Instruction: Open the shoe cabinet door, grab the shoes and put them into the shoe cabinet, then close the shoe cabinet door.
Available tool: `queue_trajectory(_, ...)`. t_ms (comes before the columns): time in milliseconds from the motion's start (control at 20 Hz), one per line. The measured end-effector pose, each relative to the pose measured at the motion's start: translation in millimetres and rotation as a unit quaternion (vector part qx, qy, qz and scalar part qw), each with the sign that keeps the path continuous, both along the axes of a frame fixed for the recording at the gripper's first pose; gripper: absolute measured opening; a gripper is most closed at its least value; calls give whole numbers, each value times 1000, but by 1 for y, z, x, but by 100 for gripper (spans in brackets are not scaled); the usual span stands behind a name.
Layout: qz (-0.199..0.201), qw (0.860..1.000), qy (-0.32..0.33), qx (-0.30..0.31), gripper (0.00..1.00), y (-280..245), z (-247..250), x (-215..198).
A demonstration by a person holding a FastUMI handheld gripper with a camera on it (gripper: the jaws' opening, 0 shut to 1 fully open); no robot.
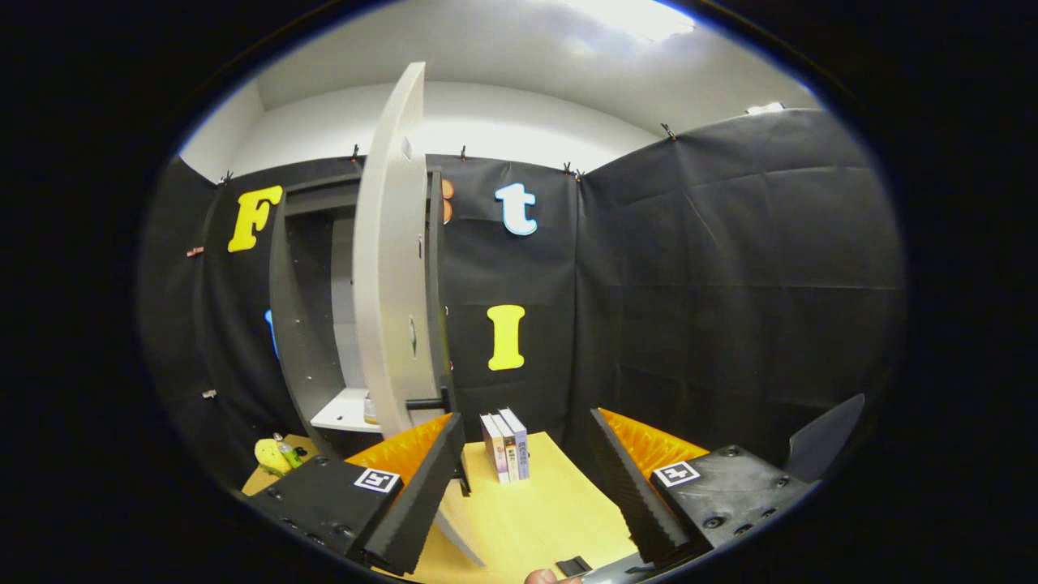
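Three books (507, 446) stand upright side by side on the yellow tabletop (535, 519), spines facing out, close to the black cloth wall (730, 284). Off at the far corner of the tabletop lie a yellow object (270, 456) and a small bottle (287, 451), touching or nearly so. A white ceiling (527, 49) spans above.

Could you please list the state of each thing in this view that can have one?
Shoe cabinet door: swung open, edge-on to the camera, just ahead of one finger.
Shoe cabinet: open, with a white shelf low inside.
Gripper: jaws wide apart, holding nothing.
Books: upright, side by side on the yellow table, beyond the fingers.
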State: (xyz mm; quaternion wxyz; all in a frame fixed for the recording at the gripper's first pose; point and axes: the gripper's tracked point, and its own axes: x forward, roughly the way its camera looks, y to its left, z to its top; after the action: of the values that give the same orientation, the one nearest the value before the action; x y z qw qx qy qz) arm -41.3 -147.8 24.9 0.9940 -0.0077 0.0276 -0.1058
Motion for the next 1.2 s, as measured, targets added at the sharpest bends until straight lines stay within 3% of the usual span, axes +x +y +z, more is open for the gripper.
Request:
queue_trajectory(350,35,999,23,22,98,3,-26,32)
queue_trajectory(600,47,998,27,37,98,17,-30,30)
queue_trajectory(1200,113,992,36,47,98,119,-40,29)
